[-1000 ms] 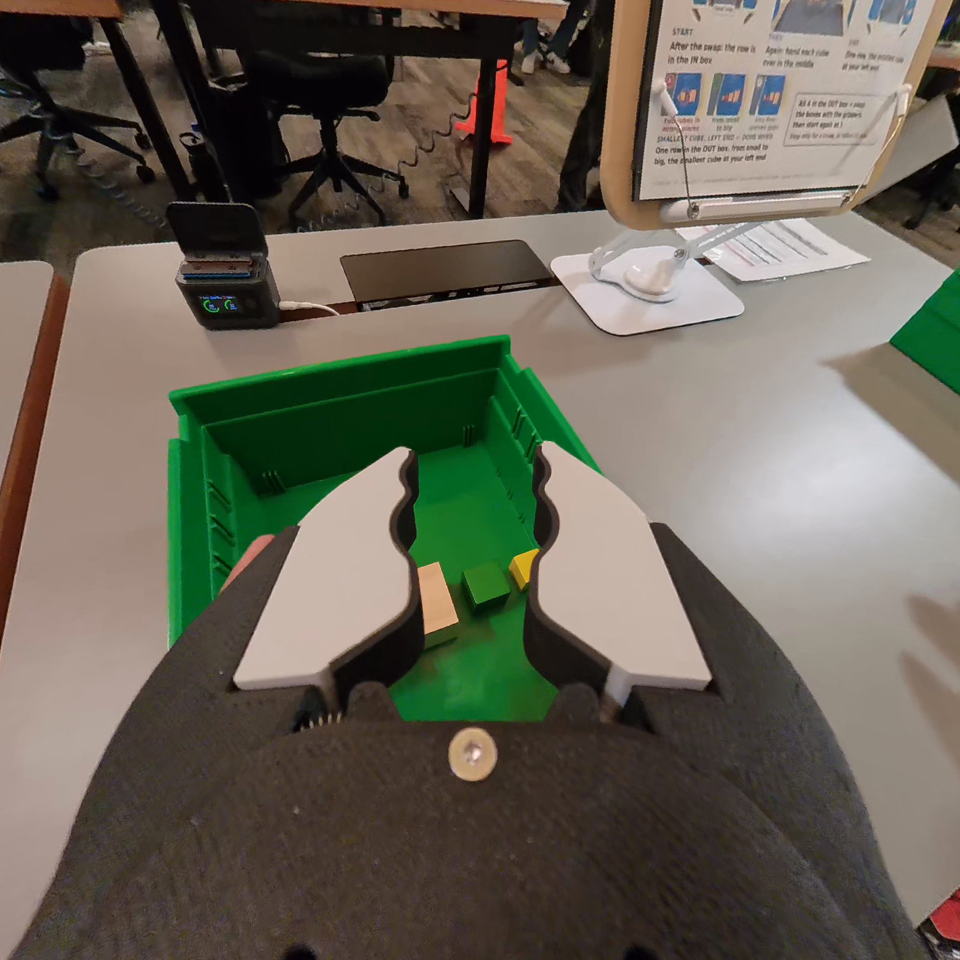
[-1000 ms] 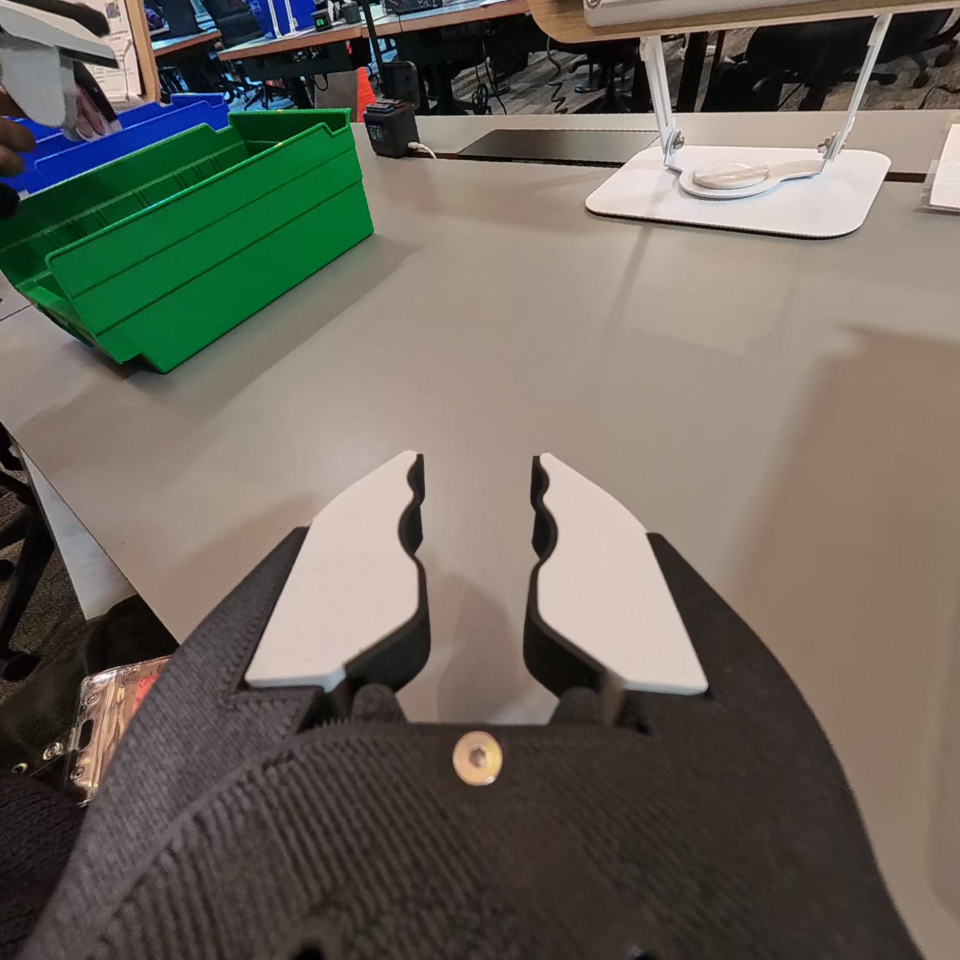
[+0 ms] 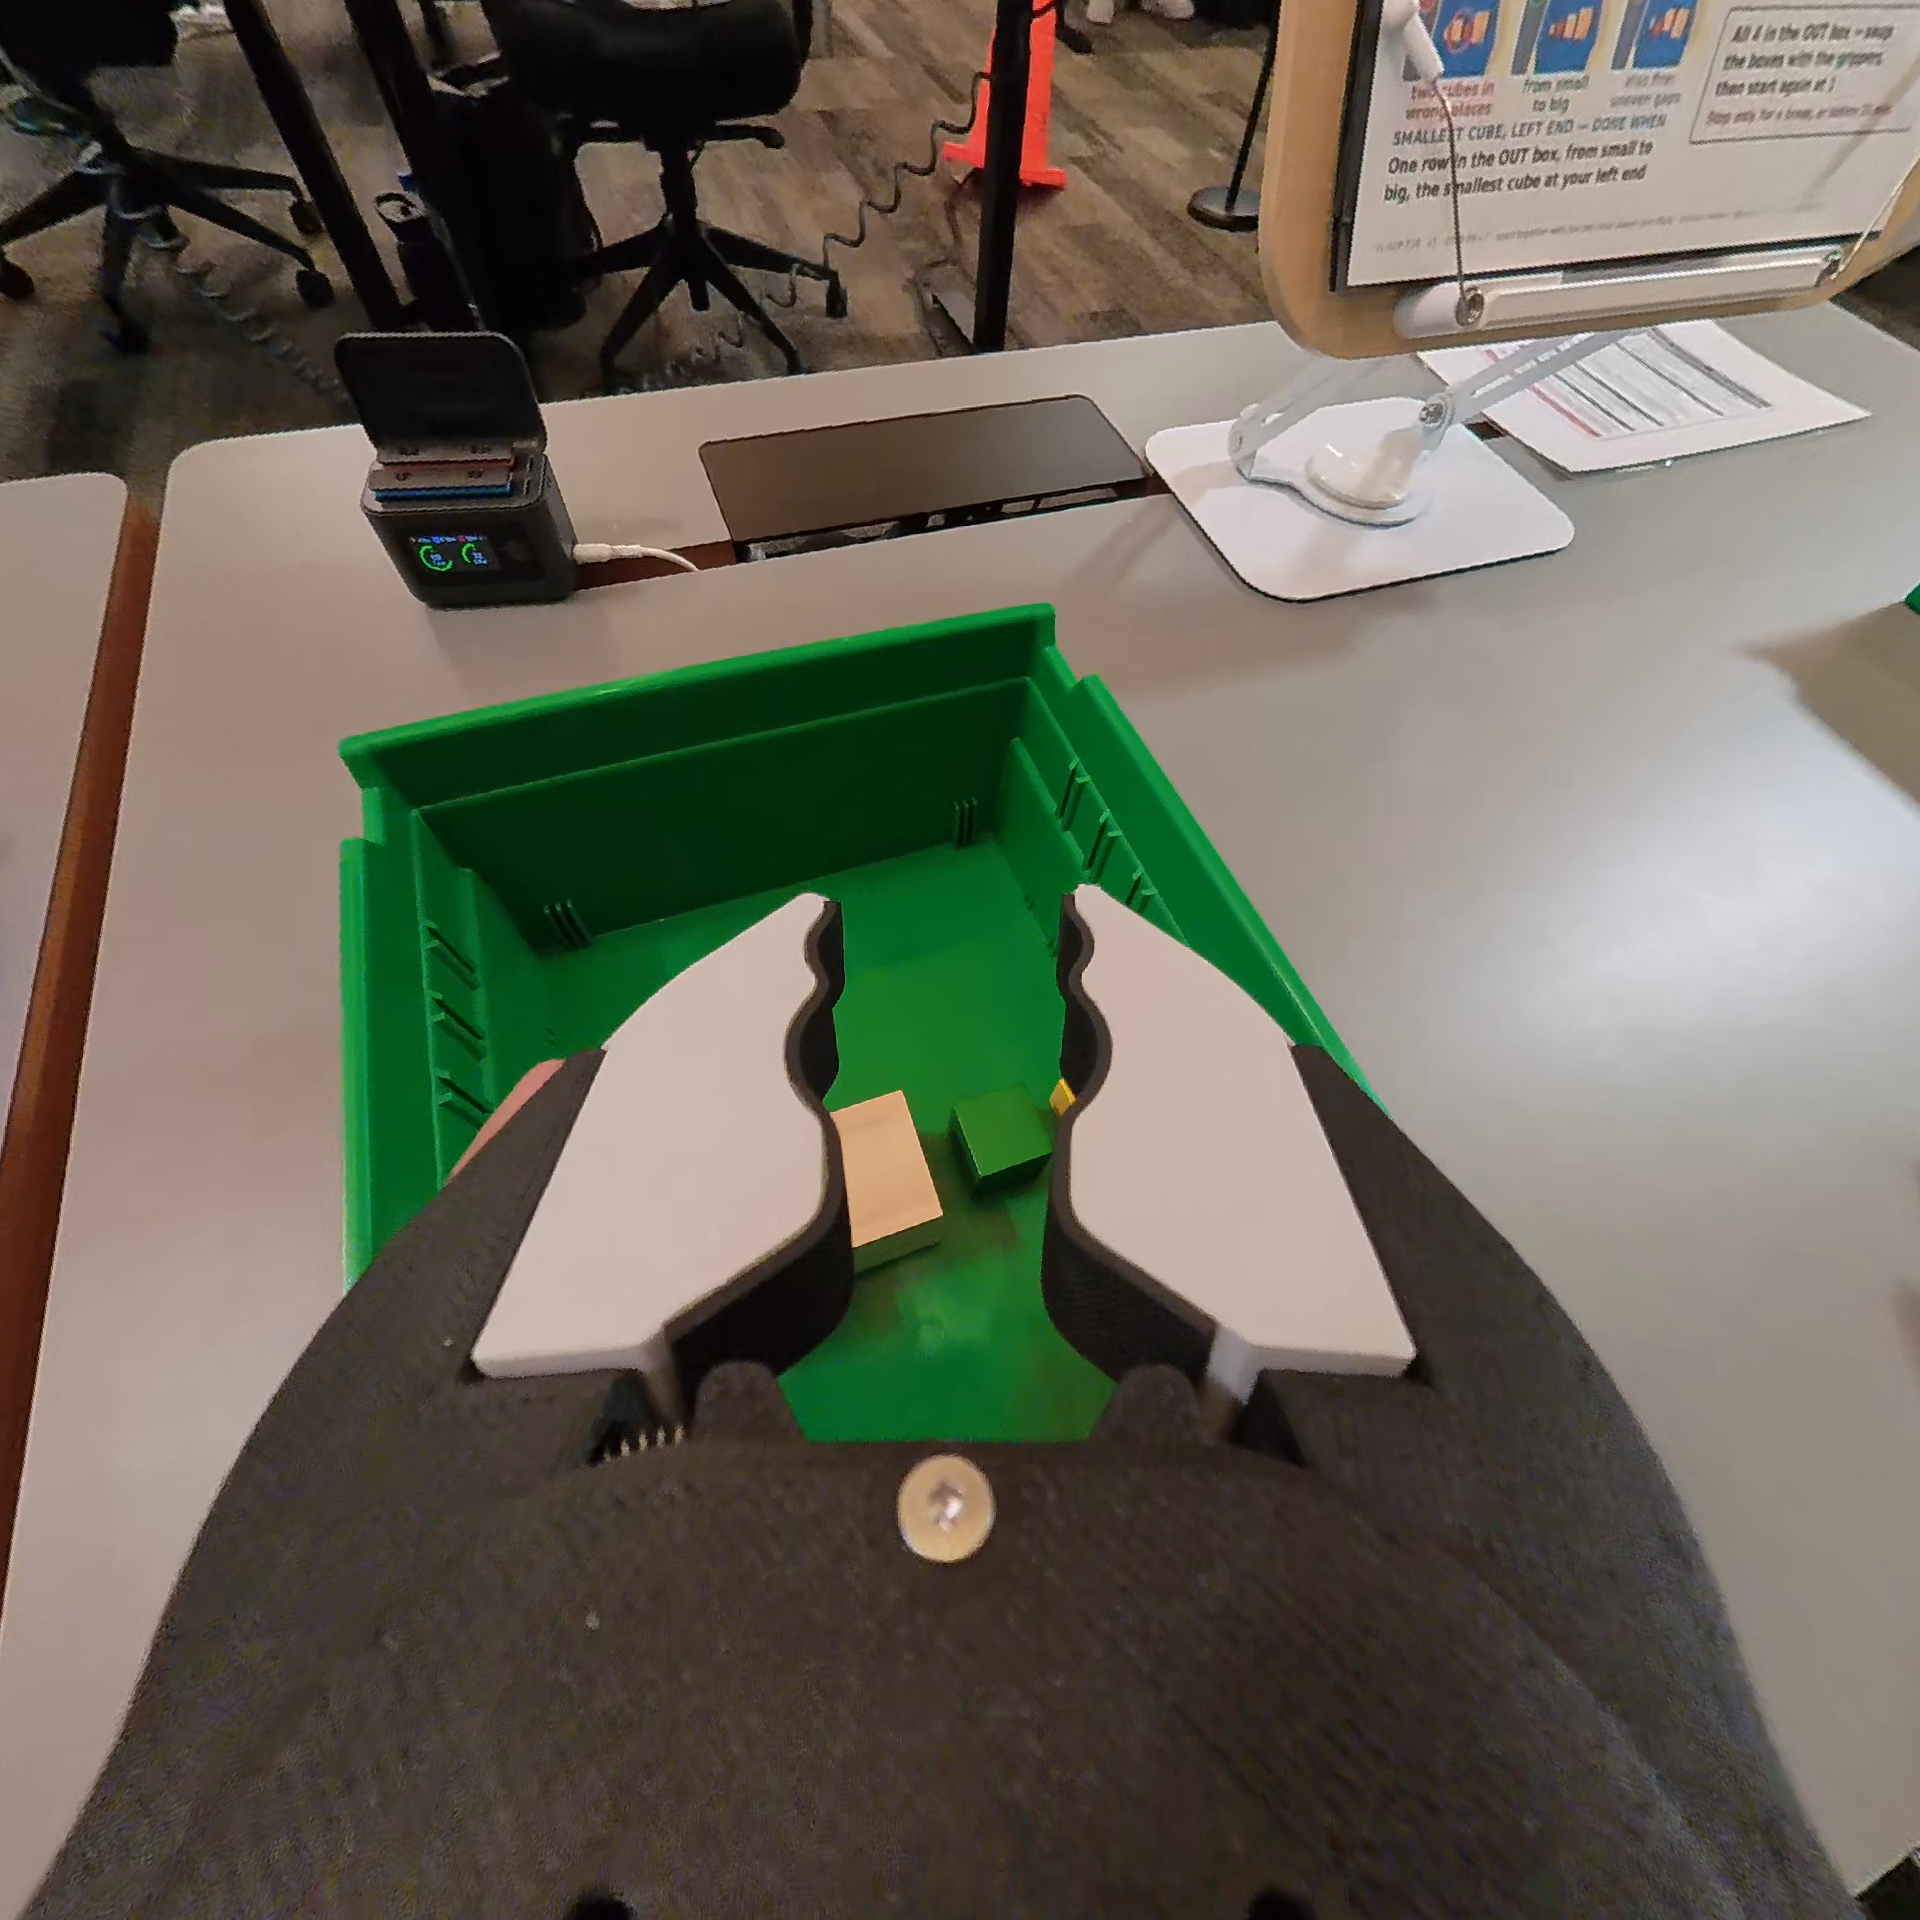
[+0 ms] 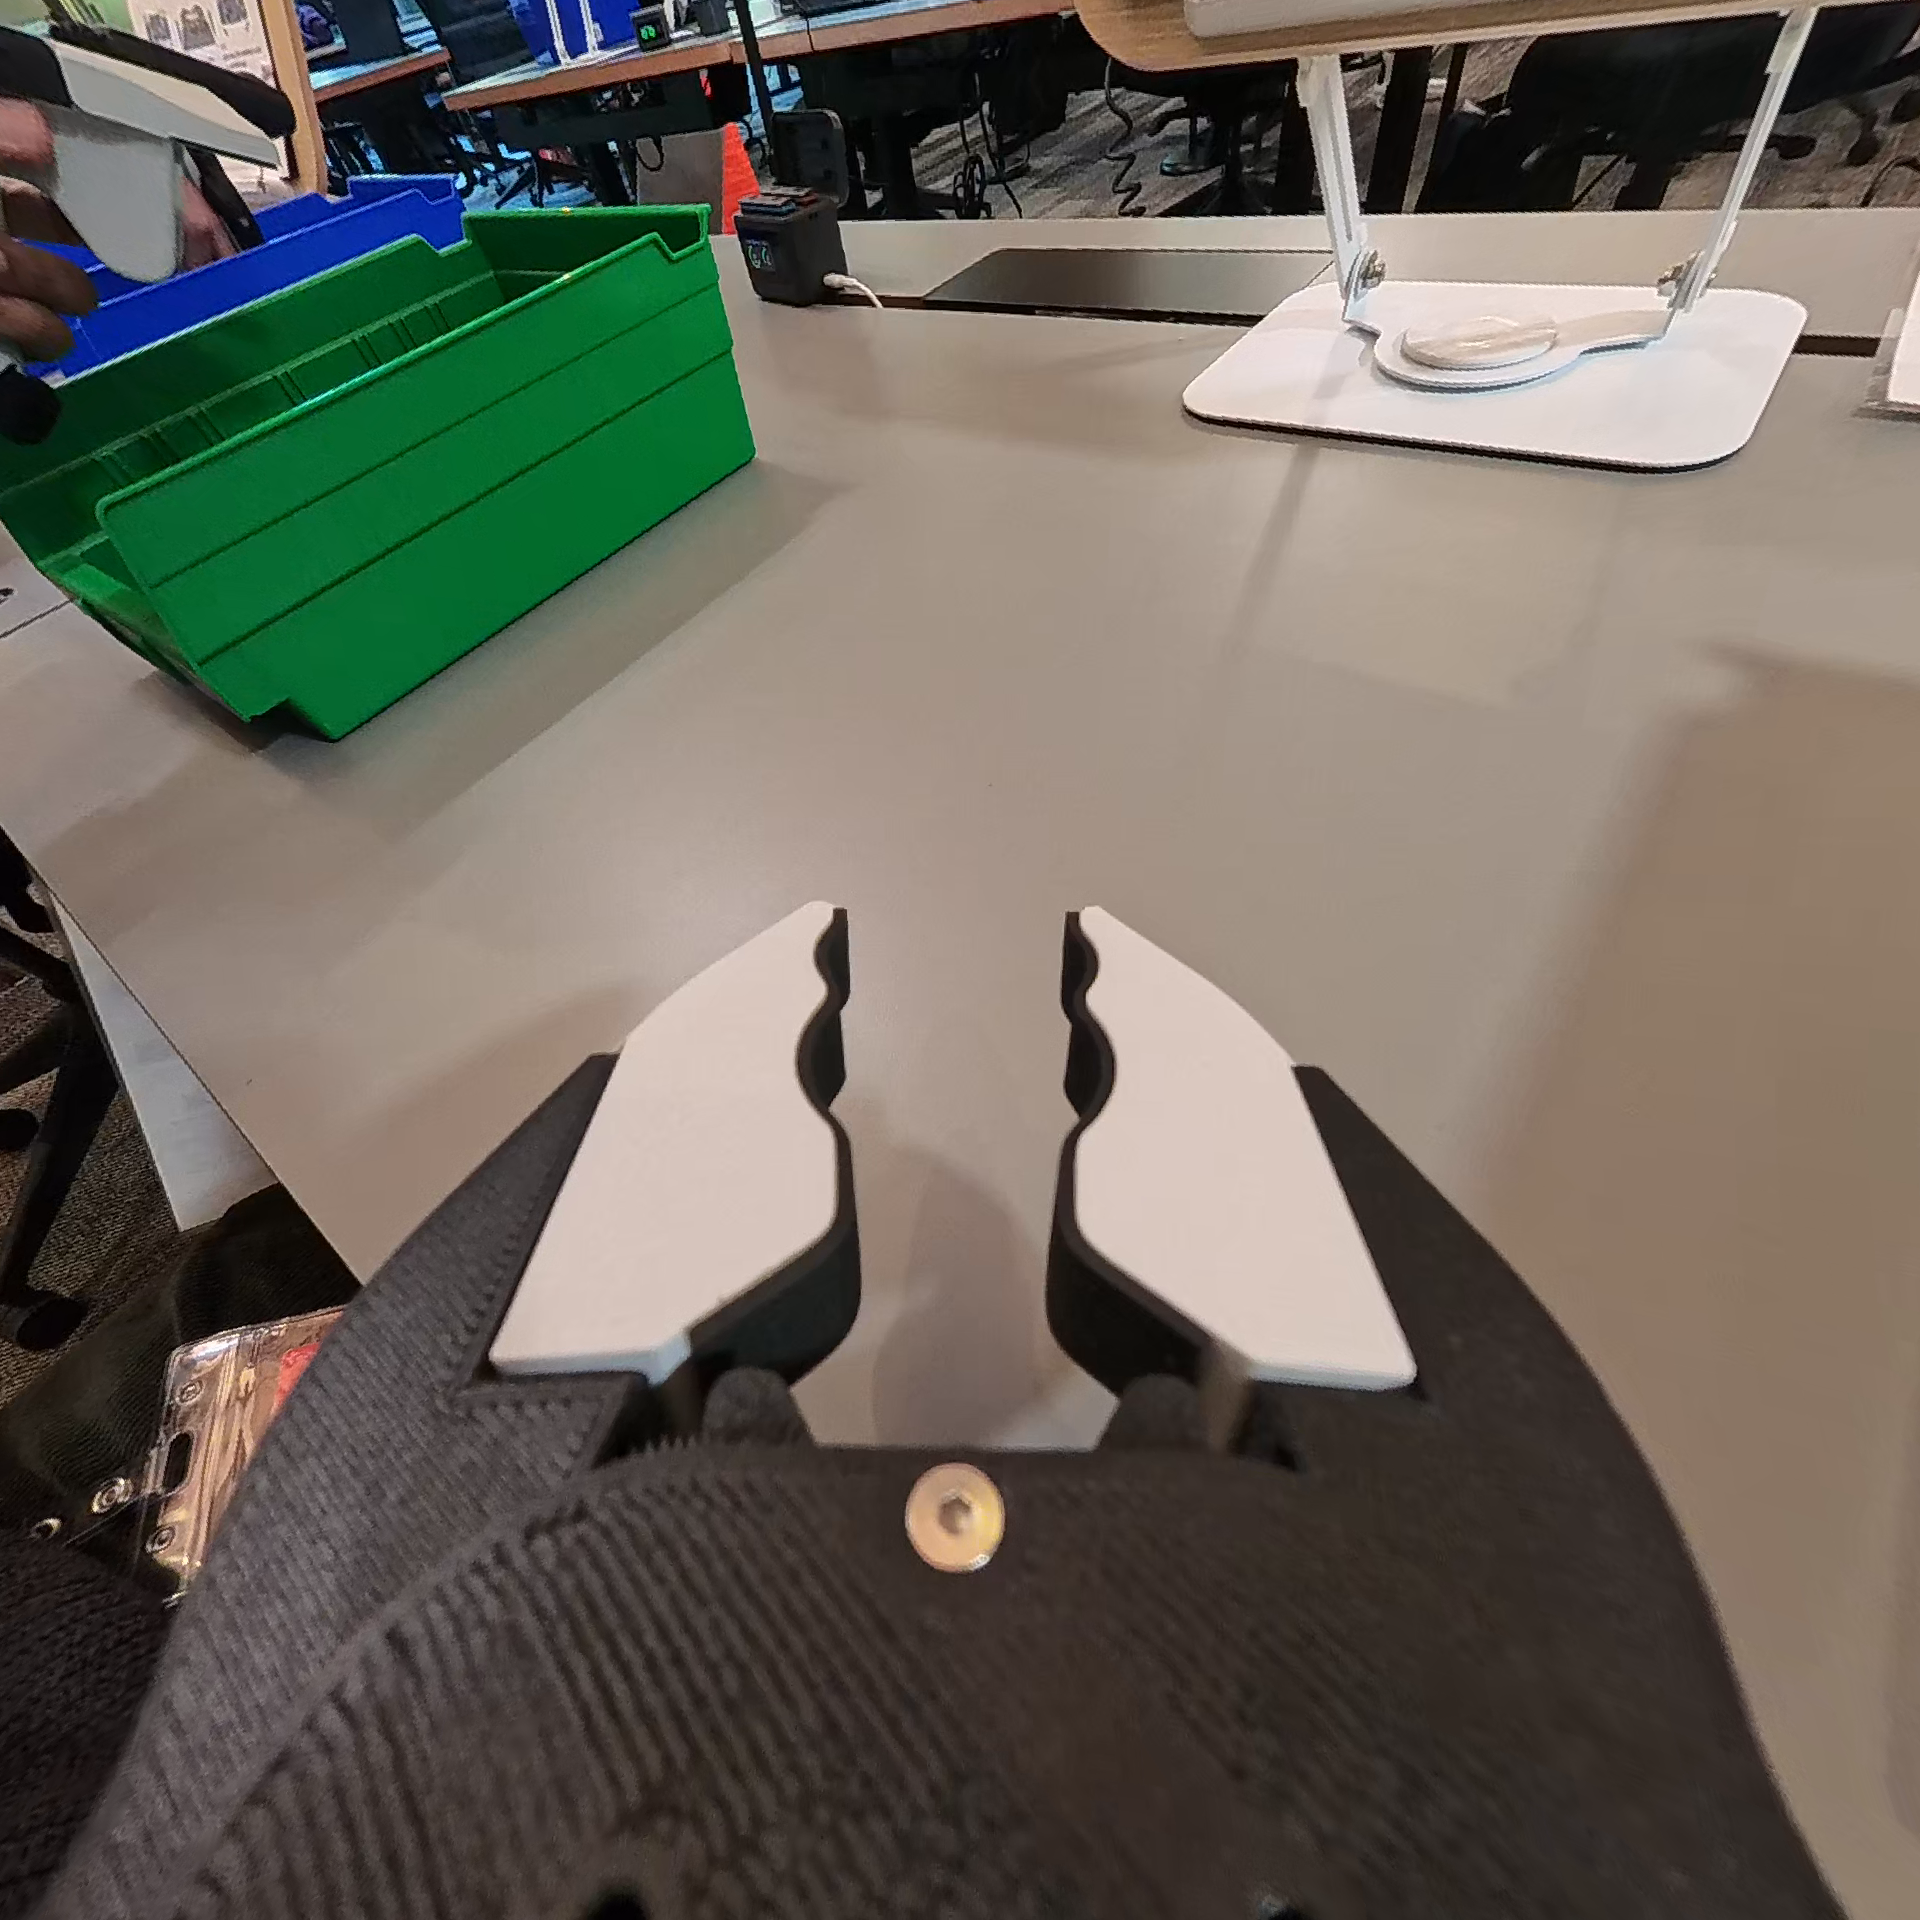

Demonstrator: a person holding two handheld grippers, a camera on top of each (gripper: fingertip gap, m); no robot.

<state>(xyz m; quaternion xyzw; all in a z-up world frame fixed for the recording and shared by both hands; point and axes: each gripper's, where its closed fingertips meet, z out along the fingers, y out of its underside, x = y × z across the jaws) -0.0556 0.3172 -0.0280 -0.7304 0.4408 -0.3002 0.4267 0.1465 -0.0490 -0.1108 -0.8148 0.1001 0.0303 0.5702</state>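
- The left gripper (image 3: 945, 925) hangs over the open top of a green plastic bin (image 3: 717, 675), jaws apart and holding nothing.
- On the bin's floor, seen through the gap between the fingers, lie three blocks in a rough row: a pale wooden block (image 3: 883, 1174) close against the left finger, a smaller green cube (image 3: 1003, 1138) just to its right, and a sliver of a yellow cube (image 3: 1061, 1094) mostly hidden behind the right finger.
- Whether the fingers touch any block cannot be told.
- The bin sits on a grey table (image 3: 1507, 935); beyond it stand a small black charging device with a lit screen (image 3: 468, 520), a flat black panel set in the tabletop (image 3: 914, 457), and a white stand base (image 3: 1361, 509) carrying a wood-edged instruction board (image 3: 1600, 145).
- The right gripper (image 4: 956, 920) hovers low above bare table (image 4: 1143, 675), jaws apart and empty, well away from the bin.
- In the right wrist view the same green bin (image 4: 416, 520) stands far to the left, a blue bin (image 4: 301, 239) behind it, and the left gripper's pale body is seen at the upper left edge.
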